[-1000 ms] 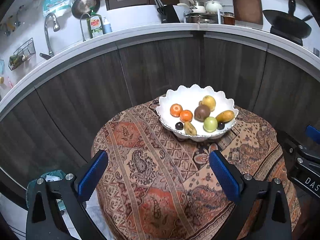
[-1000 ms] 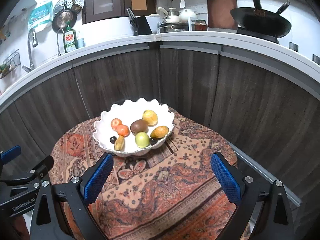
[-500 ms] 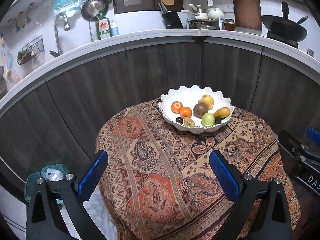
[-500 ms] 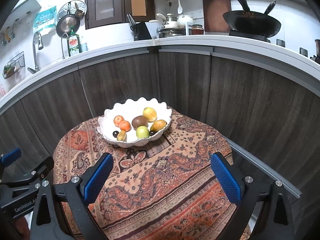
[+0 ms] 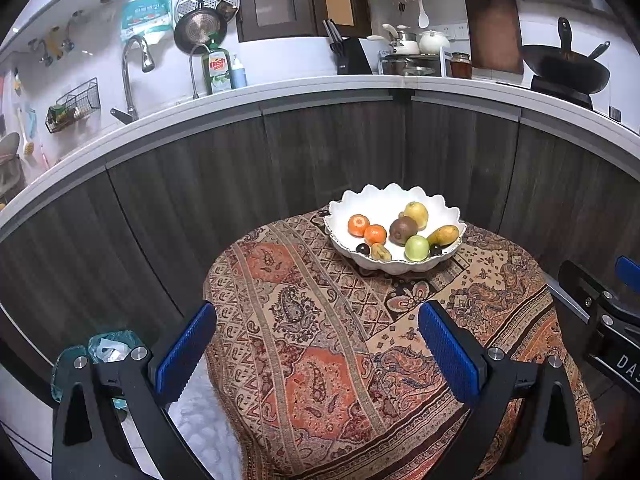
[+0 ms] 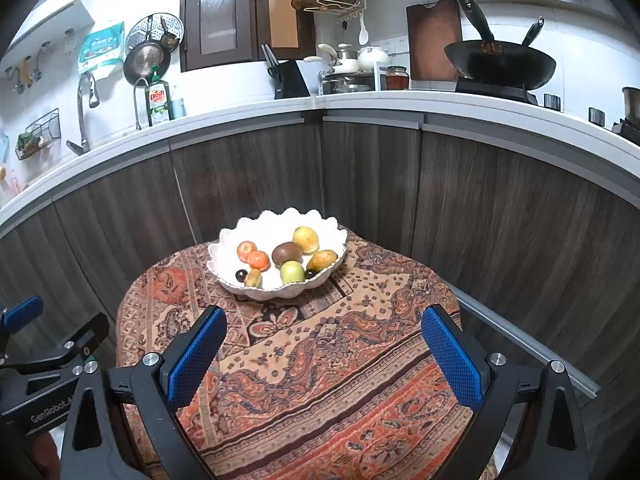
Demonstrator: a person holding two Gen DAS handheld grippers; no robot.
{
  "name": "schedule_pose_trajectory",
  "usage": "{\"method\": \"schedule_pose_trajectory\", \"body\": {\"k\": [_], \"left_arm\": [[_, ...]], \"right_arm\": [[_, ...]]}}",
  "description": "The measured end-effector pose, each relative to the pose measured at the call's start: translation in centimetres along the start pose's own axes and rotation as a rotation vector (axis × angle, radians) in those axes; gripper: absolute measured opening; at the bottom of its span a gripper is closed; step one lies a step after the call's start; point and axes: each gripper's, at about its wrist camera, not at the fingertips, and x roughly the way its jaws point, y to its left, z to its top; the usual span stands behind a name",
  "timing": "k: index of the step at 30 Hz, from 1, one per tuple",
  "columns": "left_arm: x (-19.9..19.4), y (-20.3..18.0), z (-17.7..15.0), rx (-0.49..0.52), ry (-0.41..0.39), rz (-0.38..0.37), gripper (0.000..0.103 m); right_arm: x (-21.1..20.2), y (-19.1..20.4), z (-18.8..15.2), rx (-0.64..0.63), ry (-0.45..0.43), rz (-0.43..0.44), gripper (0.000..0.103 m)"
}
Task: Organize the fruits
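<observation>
The right gripper (image 5: 616, 312) is cut off by the right edge of the left wrist view, its white lettering reading only "DAS". The left gripper (image 6: 40, 360) is likewise cropped at the left edge of the right wrist view. The patterned cloth (image 5: 320, 360) hides the bench beneath it. Two small dark fruits (image 5: 363, 248) in the bowl (image 5: 384, 200) are too small to identify.

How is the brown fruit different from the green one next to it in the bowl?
The kiwi is brown and dull; the green apple is pale green and shiny. The kiwi looks a bit bigger and egg-shaped; the apple is rounder. The kiwi sits mid-bowl; the apple lies nearer the front rim. Both rest in the white bowl, side by side.
</observation>
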Motion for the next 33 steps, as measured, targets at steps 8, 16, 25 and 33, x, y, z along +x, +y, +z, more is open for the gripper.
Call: {"method": "schedule_pose_trajectory", "body": {"k": [8,16,25,33], "left_arm": [[-0.21,-0.06,-0.05,0.002,0.003,-0.004,0.103],[-0.21,-0.1,0.02,0.007,0.002,-0.007,0.103],[-0.23,-0.16,0.02,0.007,0.003,-0.006,0.103],[-0.26,-0.23,0.02,0.006,0.002,-0.005,0.103]], "right_arm": [[-0.07,-0.08,-0.06,0.0,0.0,0.003,0.099],[-0.14,-0.23,-0.1,0.002,-0.004,0.003,0.099],[-0.08,-0.48,-0.23,0.016,0.006,0.006,0.099],[-0.1,-0.56,-0.18,0.016,0.006,0.007,0.099]]}}
